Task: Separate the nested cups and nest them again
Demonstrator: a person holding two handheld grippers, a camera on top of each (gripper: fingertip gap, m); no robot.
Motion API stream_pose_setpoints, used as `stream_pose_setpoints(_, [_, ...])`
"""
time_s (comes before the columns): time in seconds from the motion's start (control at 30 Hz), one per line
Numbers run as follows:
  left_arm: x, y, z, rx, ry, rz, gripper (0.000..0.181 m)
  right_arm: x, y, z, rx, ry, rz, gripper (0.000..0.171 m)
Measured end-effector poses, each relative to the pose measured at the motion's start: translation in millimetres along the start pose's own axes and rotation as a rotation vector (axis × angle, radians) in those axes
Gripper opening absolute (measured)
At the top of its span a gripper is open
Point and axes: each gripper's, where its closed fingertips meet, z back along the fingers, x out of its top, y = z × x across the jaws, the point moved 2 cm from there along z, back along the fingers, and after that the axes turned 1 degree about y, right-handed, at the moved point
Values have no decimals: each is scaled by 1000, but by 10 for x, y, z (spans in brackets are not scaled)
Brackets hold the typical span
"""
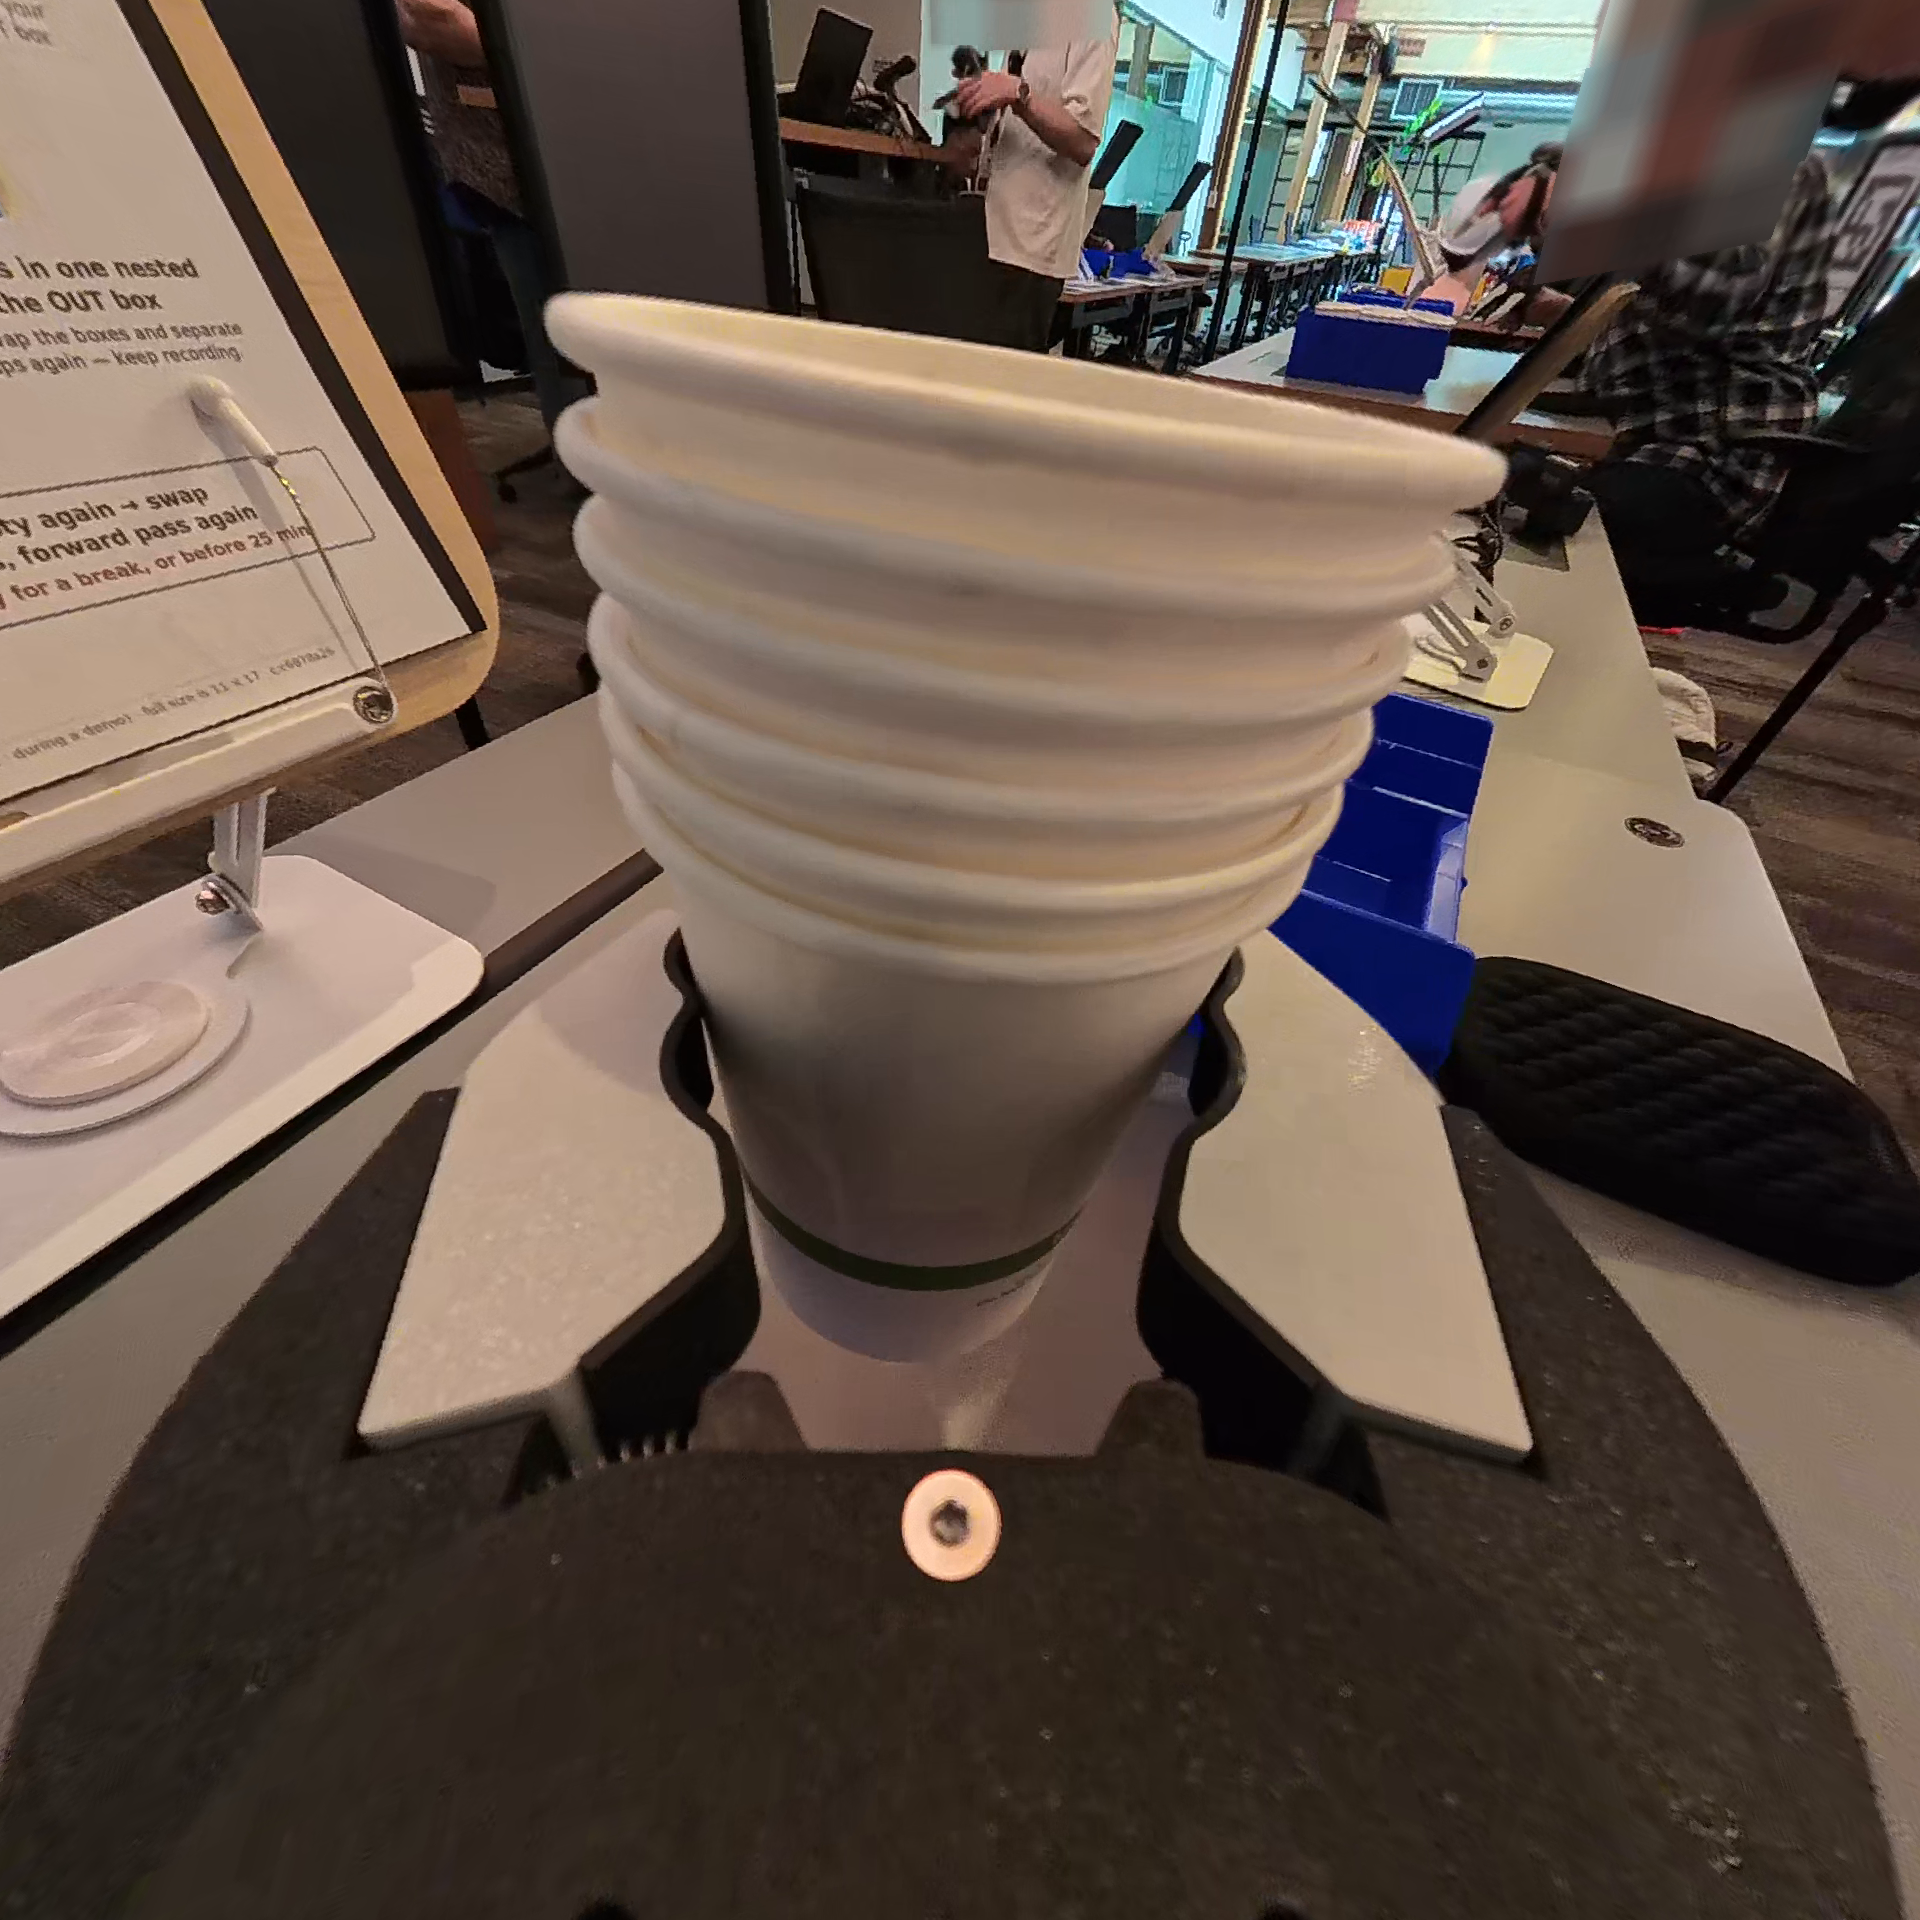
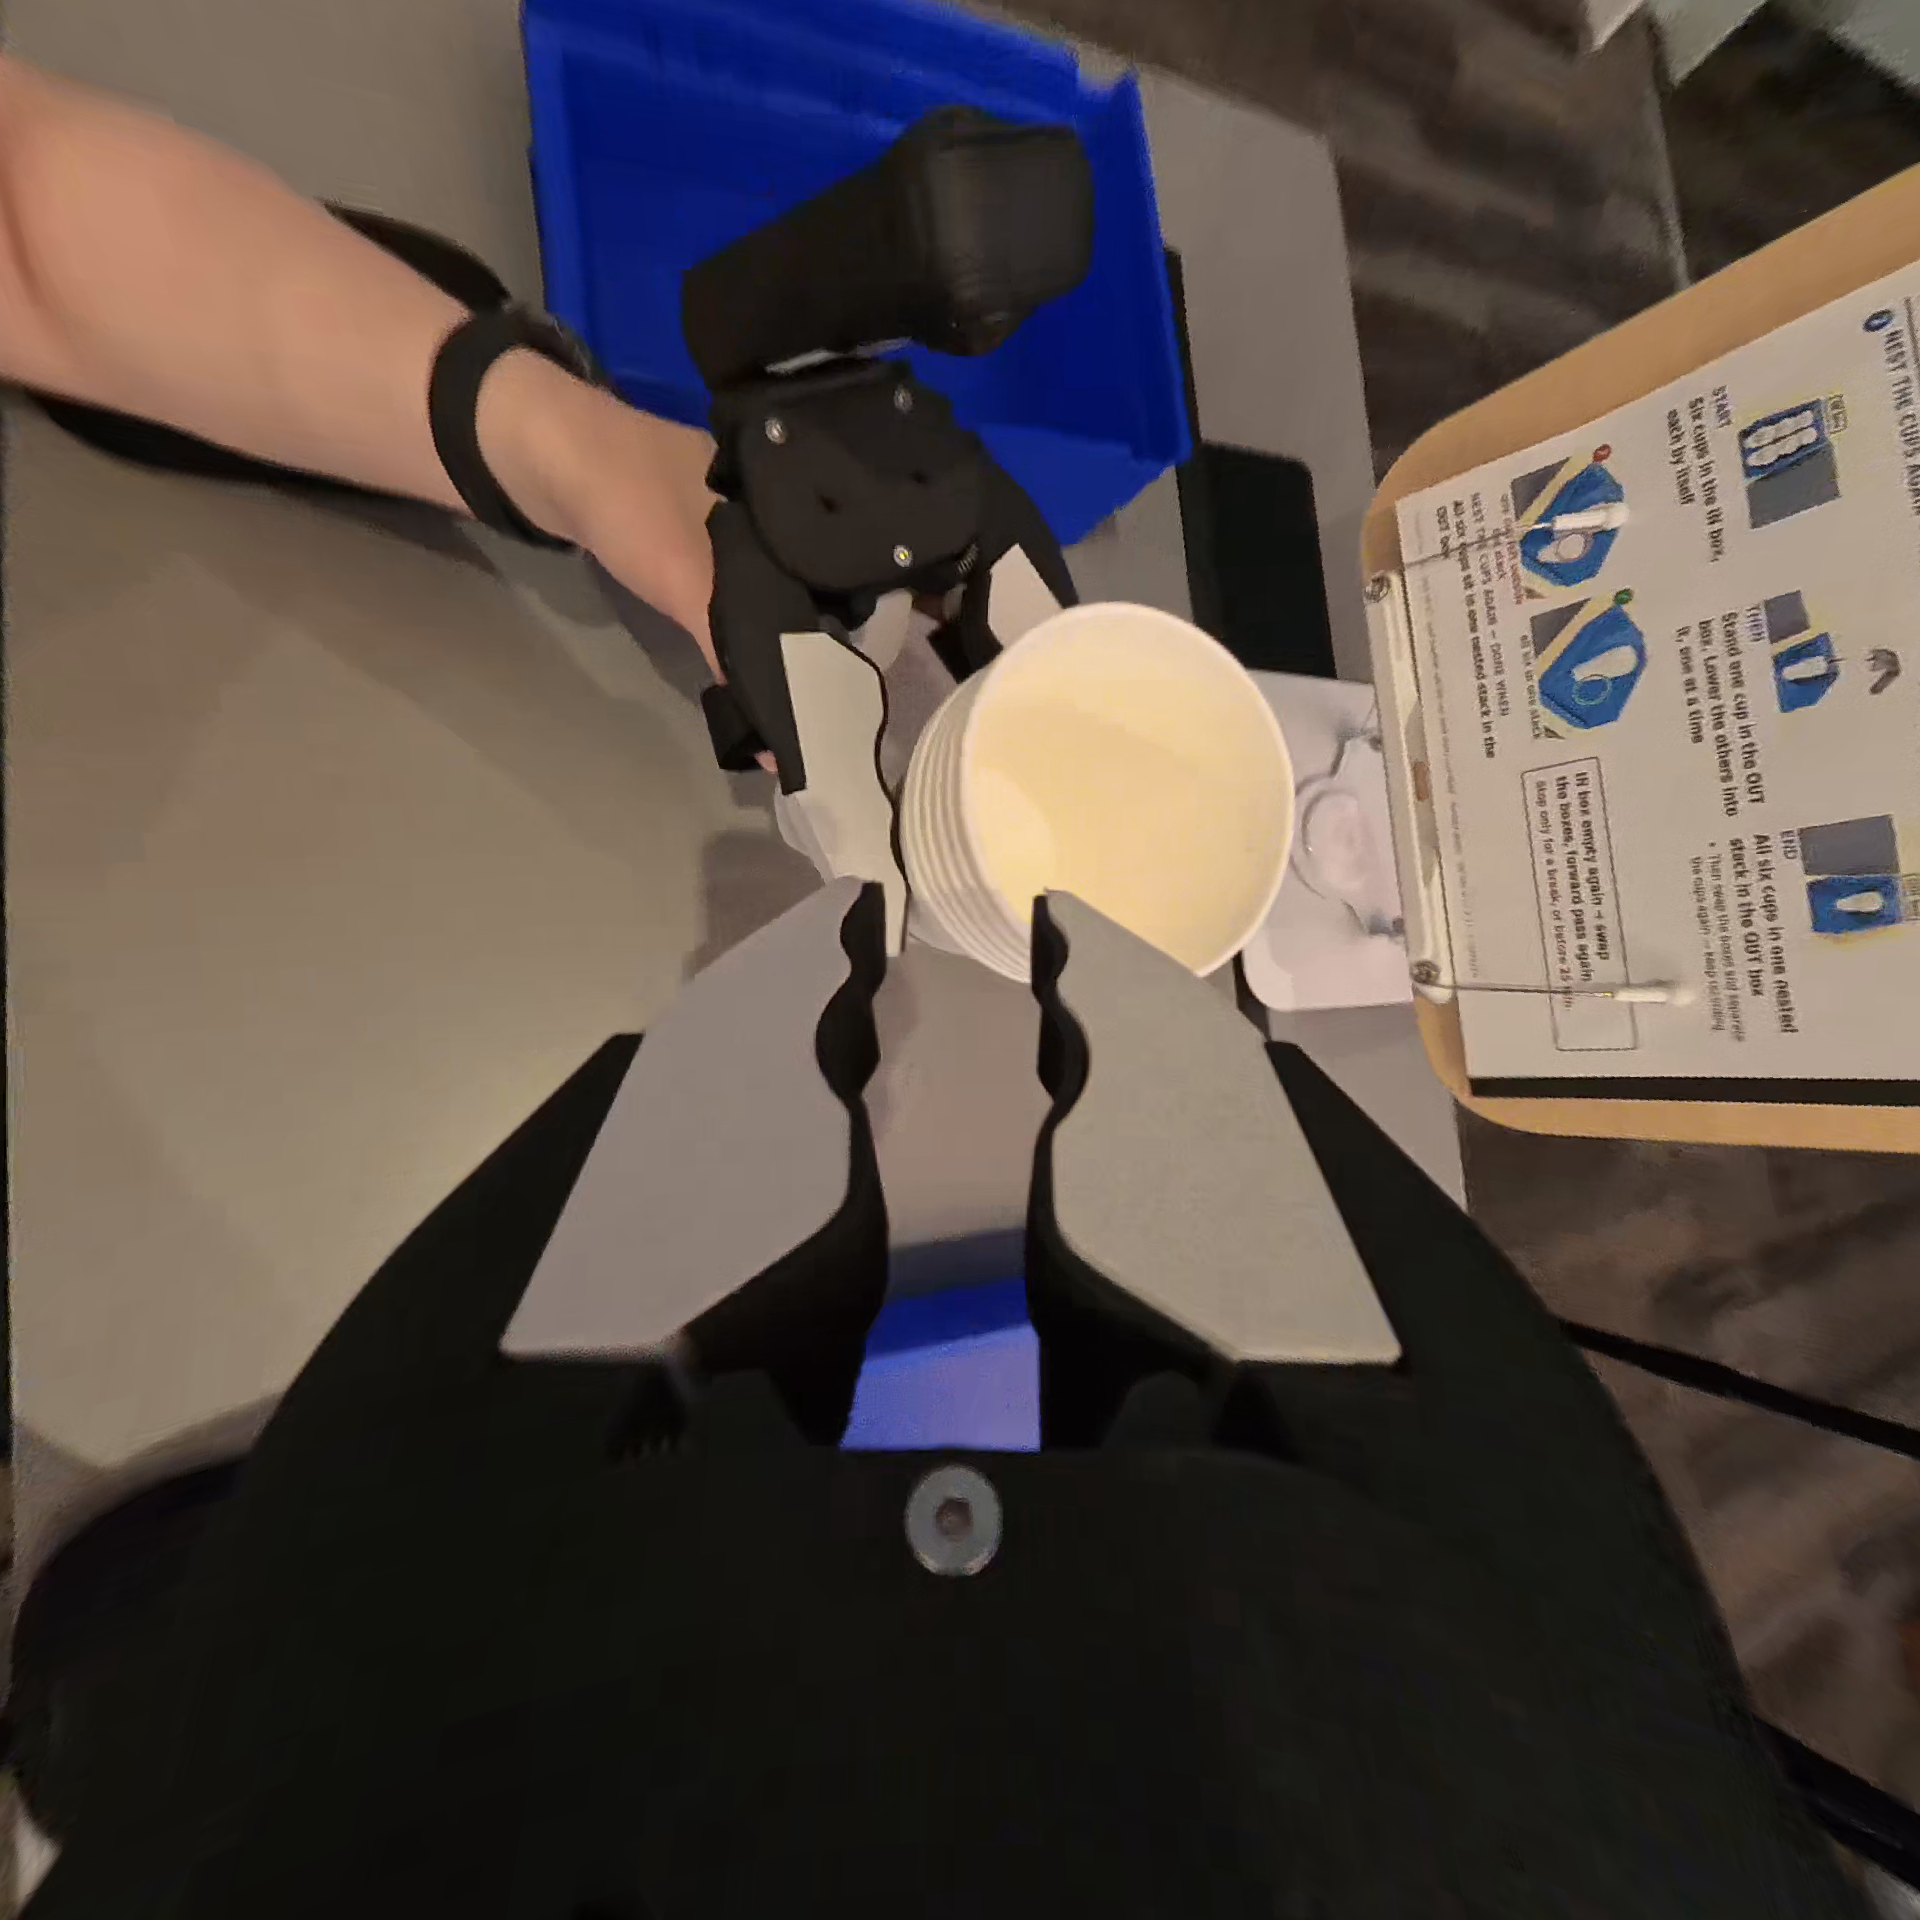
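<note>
**Nested cup stack held by left gripper, right gripper poised above the rim**

Grey tabletop (image 1: 1621,790) is seen in both views, with a busy workshop area and seated and standing people blurred in behind. An instruction sheet on a wooden board (image 1: 177,436) is propped on a white stand (image 1: 312,966) at the left of the left wrist view; the same board (image 2: 1662,727) appears at the right of the right wrist view. A blue bin (image 1: 1392,831) is placed behind the cups, and a black padded rest (image 1: 1683,1122) lies to its right on the table.

The stack of nested white paper cups (image 1: 987,748) is gripped by the left gripper (image 1: 951,1049), jaws closed against the lowest cup's wall, just under the stacked rims. Several rims are counted one above another; a green band is seen near the base of the outer cup. The stack is held off the table, tilted a little.

From the right wrist view the stack (image 2: 1112,790) is seen from above, open mouth facing the camera, interior pale cream. The left gripper (image 2: 883,665) is held by a hand (image 2: 613,499) with a black wristband, over the blue bin (image 2: 831,156).

The right gripper (image 2: 956,925) is held narrowly parted, nothing between its fingers. Its right fingertip (image 2: 1049,914) overlaps the near rim of the top cup; contact cannot be told.
</note>
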Motion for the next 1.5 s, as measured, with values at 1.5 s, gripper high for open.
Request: stream_pose_setpoints(1.5, [-19,110,-6,12,-13,14,92,63,-141,-488,241,323,63,3])
